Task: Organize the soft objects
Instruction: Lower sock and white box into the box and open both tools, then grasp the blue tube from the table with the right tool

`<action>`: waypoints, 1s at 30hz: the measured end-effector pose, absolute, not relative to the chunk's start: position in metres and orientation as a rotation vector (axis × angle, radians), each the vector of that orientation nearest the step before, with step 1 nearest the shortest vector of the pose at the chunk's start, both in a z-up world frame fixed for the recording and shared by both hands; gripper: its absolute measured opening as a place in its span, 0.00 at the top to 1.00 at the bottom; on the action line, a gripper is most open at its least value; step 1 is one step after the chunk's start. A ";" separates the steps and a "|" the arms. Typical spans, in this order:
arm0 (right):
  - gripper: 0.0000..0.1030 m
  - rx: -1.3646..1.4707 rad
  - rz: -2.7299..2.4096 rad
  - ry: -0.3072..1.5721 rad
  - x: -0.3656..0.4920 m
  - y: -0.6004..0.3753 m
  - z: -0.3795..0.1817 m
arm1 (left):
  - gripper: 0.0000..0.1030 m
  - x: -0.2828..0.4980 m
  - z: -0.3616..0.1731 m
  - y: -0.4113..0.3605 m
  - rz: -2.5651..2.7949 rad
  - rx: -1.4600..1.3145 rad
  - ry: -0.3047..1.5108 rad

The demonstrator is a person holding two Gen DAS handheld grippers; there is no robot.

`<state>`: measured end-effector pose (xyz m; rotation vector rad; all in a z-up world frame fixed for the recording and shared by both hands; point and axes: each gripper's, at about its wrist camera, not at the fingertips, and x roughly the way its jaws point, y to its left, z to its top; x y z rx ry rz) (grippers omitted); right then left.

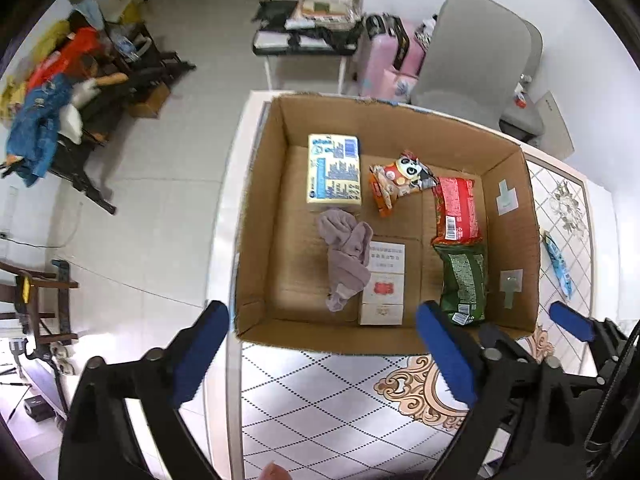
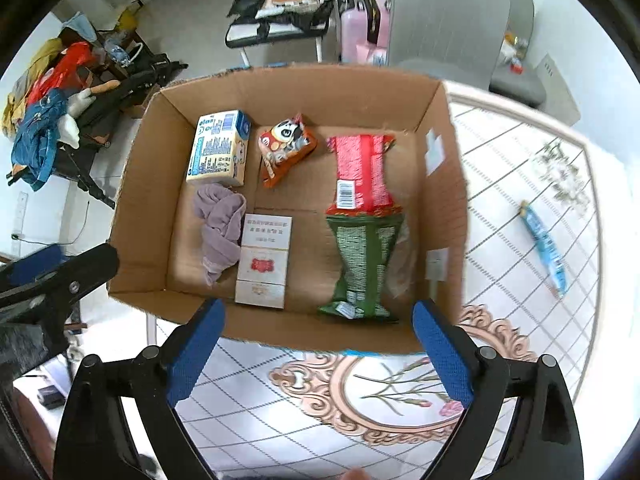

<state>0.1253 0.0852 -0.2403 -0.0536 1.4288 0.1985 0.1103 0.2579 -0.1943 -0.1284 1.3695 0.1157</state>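
An open cardboard box stands on the patterned table. Inside lie a yellow-blue tissue pack, a mauve cloth, a panda snack bag, a red packet, a green packet and a white-red carton. A blue sachet lies on the table right of the box. My left gripper and right gripper are both open and empty, above the box's near wall.
A grey chair stands behind the table. A pink suitcase, a small cluttered table and a rack heaped with clothes stand on the floor beyond. The right gripper's finger shows at the left view's right edge.
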 end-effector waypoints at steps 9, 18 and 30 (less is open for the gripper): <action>0.06 0.001 0.235 1.410 0.113 0.041 -0.219 | 0.04 0.094 -0.176 0.234 0.166 -0.145 1.304; 0.05 -0.018 0.097 1.433 0.125 -0.072 -0.241 | 0.04 0.106 -0.190 0.164 0.277 -0.038 1.300; 0.05 -0.146 -0.082 1.605 0.208 -0.215 -0.342 | 0.04 0.156 -0.276 0.073 0.323 0.005 1.443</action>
